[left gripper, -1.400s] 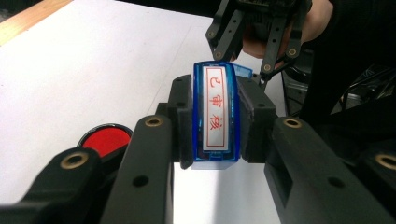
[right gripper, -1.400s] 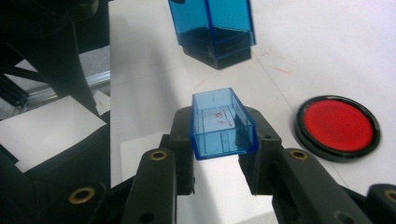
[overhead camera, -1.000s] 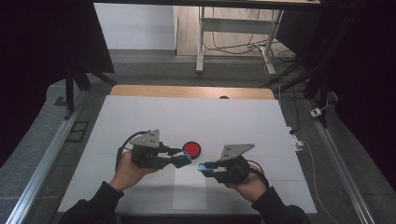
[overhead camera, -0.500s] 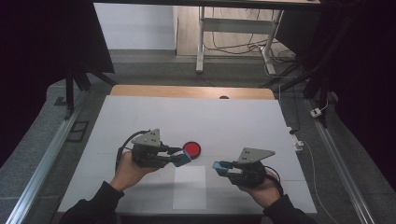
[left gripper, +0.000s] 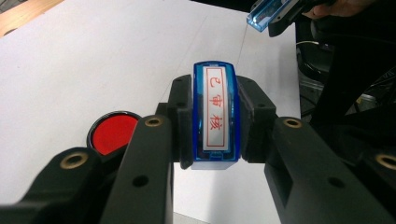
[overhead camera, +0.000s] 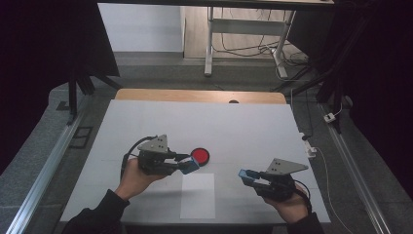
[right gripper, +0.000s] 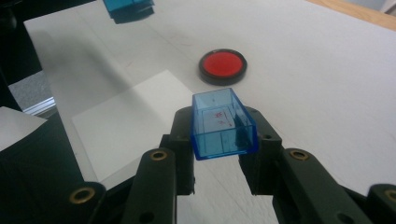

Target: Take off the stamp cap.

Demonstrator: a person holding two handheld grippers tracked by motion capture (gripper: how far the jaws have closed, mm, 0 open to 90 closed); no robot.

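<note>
The stamp [left gripper: 215,116] sits clamped between the jaws of the left gripper [overhead camera: 189,165], its blue body upright between the two pads and its printing face turned toward that gripper's camera. The face is a white strip framed in red and bears three red characters in a column; they read roughly as 已审核, though the strokes are somewhat soft. The cap [right gripper: 223,124], a clear blue open-topped box, is clamped between the jaws of the right gripper [overhead camera: 247,176], with its open end facing away from that gripper; faint red smears show on its inner floor. The two grippers are well apart above the table [overhead camera: 253,126], tips pointing toward each other, the left hand [overhead camera: 132,178] and right hand [overhead camera: 292,204] holding them from below. The ink pad [overhead camera: 200,156], a round red disc in a black rim, lies on the table just beyond the left gripper's tip and ahead of the right gripper. A white sheet of paper [overhead camera: 197,195] lies flat on the table between the two hands, nearer the person. The left gripper view gives the stamp's lettering, which is too small to read in the high view, and shows the cap [left gripper: 266,14] at its upper right. The right gripper view shows the cap's hollow interior and the sheet [right gripper: 135,121] to the left of its jaws.
</note>
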